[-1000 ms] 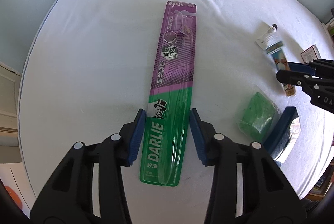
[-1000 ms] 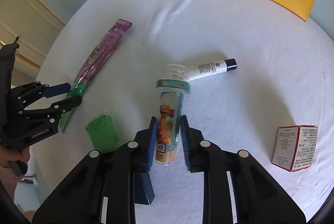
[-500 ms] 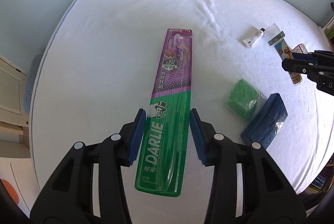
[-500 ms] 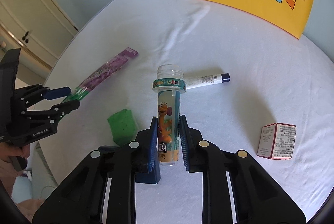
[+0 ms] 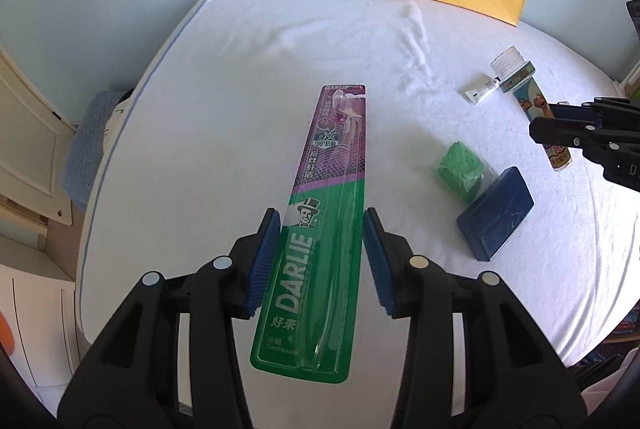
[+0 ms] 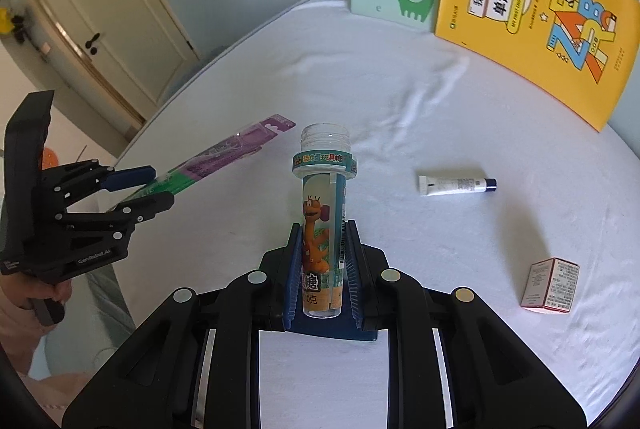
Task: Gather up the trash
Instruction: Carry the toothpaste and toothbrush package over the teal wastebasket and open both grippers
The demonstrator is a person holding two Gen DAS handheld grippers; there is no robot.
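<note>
Two grippers raised above a white bed [image 5: 240,109], toothbrush pack [image 5: 320,221] pinched between the left gripper [image 5: 318,261] pads, clear candy tube [image 6: 323,225] clamped by the right gripper [image 6: 323,265], ointment tube [image 6: 456,185] and small box [image 6: 551,285] left lying on the sheet.

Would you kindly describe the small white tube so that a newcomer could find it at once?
Start at the yellow book leaning against the wall behind the white bed. Below it, the tube lies flat and alone: slim, white, dark-capped, unlike the boxy carton nearby.
</note>
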